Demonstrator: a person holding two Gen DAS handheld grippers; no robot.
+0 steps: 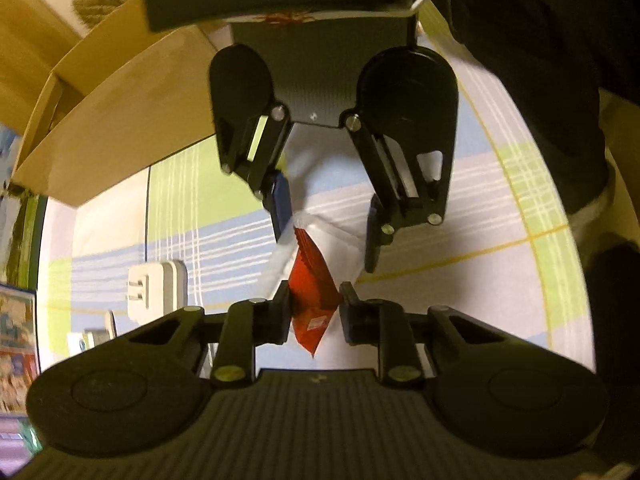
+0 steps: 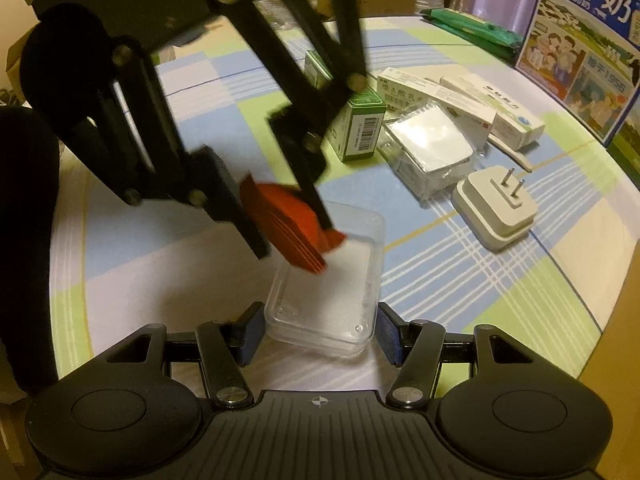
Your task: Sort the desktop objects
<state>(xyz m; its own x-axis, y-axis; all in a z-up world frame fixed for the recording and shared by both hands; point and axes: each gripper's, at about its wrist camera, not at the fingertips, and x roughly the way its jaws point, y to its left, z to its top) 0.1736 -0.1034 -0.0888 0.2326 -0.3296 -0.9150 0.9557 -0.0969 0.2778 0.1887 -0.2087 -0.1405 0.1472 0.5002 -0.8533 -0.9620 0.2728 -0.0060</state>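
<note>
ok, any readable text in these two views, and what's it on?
"纯牛奶": milk carton, top.
"1956": same carton, lower down; the characters before it are blurred.
Green box: barcode only, digits too small.
White boxes: printed, too blurred to read.
Red packet: white label, unreadable.

Both handheld grippers are matte black plastic with ribbed bases, round side housings and silver screws; the right gripper [image 2: 319, 332] has blue finger pads [image 2: 252, 334].

Left tool [image 1: 314, 312] pinching (right tool [image 2: 318, 334] spread).
</note>
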